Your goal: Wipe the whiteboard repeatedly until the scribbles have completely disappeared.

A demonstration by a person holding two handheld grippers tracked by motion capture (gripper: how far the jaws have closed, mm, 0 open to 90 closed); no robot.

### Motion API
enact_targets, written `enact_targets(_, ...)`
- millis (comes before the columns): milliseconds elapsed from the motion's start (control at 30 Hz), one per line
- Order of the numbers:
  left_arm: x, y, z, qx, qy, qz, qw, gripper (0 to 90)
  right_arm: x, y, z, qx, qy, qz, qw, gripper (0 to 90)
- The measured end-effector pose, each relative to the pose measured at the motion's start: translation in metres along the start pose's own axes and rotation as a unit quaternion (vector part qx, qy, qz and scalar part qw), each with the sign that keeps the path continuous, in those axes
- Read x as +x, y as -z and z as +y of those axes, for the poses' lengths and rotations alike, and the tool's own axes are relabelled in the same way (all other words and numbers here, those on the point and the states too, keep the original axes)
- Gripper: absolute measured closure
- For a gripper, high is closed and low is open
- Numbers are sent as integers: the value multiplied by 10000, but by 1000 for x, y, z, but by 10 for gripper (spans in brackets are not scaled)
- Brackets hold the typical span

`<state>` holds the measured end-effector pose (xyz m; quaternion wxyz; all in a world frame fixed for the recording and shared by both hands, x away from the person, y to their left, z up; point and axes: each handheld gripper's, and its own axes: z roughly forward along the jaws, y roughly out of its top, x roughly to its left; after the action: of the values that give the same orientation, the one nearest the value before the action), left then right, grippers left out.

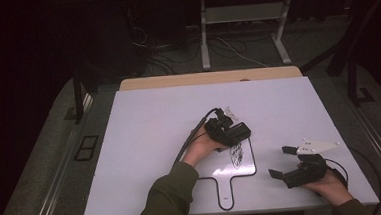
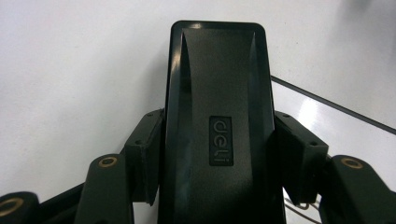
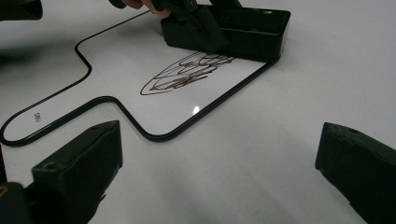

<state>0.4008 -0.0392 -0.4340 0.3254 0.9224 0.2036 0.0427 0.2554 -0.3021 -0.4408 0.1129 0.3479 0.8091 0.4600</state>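
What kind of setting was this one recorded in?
Probably a lab or workshop recording station: a white table in a dark room, loose cables on the floor behind it, and a metal equipment stand beyond.

"deli" raised on the black eraser [image 2: 220,140] at frame centre, small unreadable print on the whiteboard handle [image 3: 37,116] at left

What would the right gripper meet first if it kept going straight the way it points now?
Probably the paddle-shaped whiteboard lying just ahead of the open right gripper, then the black eraser farther on; depth is unclear.
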Motion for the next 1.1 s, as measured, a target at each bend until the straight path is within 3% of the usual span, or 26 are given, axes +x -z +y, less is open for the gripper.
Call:
enact_targets(33, 1, 1, 1, 116, -111, -10, 9999, 389, 0, 0, 0, 3, -2, -2, 10000, 0)
enact_targets(100, 1, 0, 1, 119, -169, -6, 9998, 389, 0, 0, 0, -2, -4, 0, 10000, 0)
enact_targets(133, 0, 0, 2, 116, -155, -10, 9998, 389, 0, 0, 0, -1, -6, 3, 10000, 0)
enact_targets(167, -3, -3, 2, -23, 8, -5, 10000, 389, 0, 0, 0, 9, -12, 4, 10000, 0)
enact_targets(200, -3, -3, 3, -8, 1, 3, 10000, 389, 0, 0, 0, 13, -16, 3, 10000, 0)
enact_targets(233, -2, -2, 4, 120, -169, -8, 9998, 389, 0, 0, 0, 8, -3, 6, 10000, 0)
enact_targets(300, -4, -3, 4, 66, -101, 10, 9999, 389, 0, 0, 0, 6, 0, 4, 10000, 0)
enact_targets(333, -5, -4, 4, -28, 35, -15, 10000, 389, 0, 0, 0, 7, -8, 6, 10000, 0)
enact_targets(400, -1, 1, 2, 185, -182, -31, 9997, 389, 0, 0, 0, 9, -11, 5, 10000, 0)
enact_targets(433, -4, 0, 0, 19, 11, -21, 10000, 389, 0, 0, 0, 12, -18, 6, 10000, 0)
enact_targets(467, -1, 3, -1, 181, -135, -34, 9997, 389, 0, 0, 0, 19, -19, 6, 10000, 0)
enact_targets(667, -2, 8, -9, 68, 8, -29, 10000, 389, 0, 0, 0, 14, -2, -5, 10000, 0)
enact_targets(867, -6, -4, 5, 56, -61, -46, 10000, 389, 1, 0, 0, 7, 8, 1, 10000, 0)
enact_targets(1067, -17, -13, 16, 119, -319, -77, 9994, 389, -1, 1, 0, -17, -12, 5, 10000, 0)
enact_targets(1100, -19, -14, 16, 11, -214, -55, 9998, 389, -1, 1, 0, -12, -17, 8, 10000, 0)
